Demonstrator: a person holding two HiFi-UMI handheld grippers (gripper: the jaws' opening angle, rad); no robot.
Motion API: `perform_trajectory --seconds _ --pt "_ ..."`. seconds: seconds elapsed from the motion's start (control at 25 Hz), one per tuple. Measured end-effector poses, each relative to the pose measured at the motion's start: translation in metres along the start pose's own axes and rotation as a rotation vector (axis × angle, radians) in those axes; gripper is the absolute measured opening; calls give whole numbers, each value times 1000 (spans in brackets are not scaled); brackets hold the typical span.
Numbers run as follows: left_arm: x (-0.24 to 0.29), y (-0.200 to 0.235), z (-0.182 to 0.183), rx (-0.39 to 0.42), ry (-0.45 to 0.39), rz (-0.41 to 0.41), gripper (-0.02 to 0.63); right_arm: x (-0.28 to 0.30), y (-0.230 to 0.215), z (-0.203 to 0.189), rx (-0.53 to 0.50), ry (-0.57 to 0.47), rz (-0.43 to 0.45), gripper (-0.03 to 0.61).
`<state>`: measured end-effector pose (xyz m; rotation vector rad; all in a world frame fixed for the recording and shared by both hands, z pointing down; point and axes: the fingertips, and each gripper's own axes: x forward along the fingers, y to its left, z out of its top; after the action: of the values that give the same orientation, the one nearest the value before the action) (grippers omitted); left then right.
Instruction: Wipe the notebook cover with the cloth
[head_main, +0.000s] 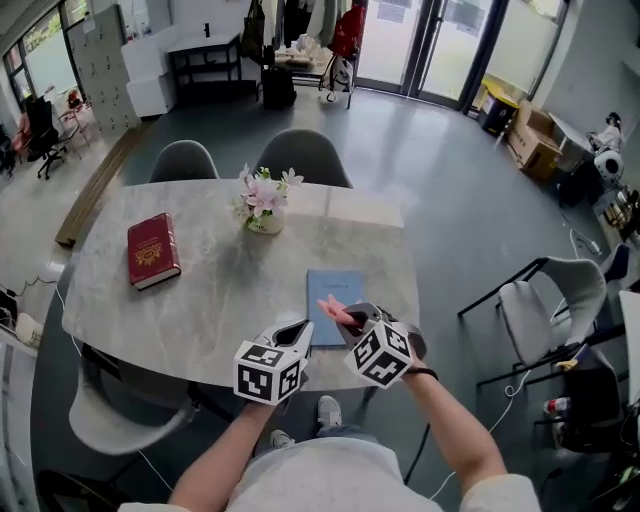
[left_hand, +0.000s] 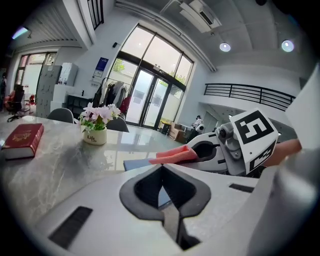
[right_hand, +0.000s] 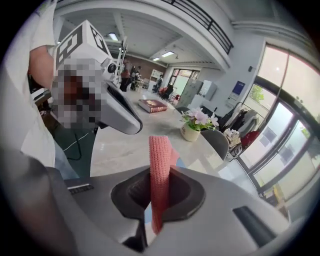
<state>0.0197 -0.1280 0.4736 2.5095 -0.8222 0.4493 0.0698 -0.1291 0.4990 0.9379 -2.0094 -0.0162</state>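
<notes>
The notebook (head_main: 335, 300) is light blue and thin. It lies flat and shut on the grey stone tabletop (head_main: 200, 310), near the edge where the person stands. Its cover is plain.

The cloth (head_main: 334, 311) is pink and has a bumpy knit look. It is folded into a long narrow strip. The right gripper (head_main: 352, 323) holds it, with its fingers pinching the strip in the middle, so one end sticks out in front. From the head view, that end is over the near left part of the notebook. I cannot tell if it touches the cover.

The left gripper (head_main: 300, 331) is just beside the right one, at the notebook's near left corner. Its fingers are pressed together with nothing between them.

Farther back on the tabletop are a small pot of flowers (head_main: 262, 203) and, well off to the left, a red book (head_main: 153, 250).
</notes>
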Motion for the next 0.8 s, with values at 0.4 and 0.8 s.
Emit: perform_trajectory --seconds 0.4,0.8 --pt "9 -6 57 62 -78 27 6 -56 -63 21 284 -207 -134 14" --pt "19 -22 80 136 -107 33 6 -95 -94 22 591 -435 -208 14"
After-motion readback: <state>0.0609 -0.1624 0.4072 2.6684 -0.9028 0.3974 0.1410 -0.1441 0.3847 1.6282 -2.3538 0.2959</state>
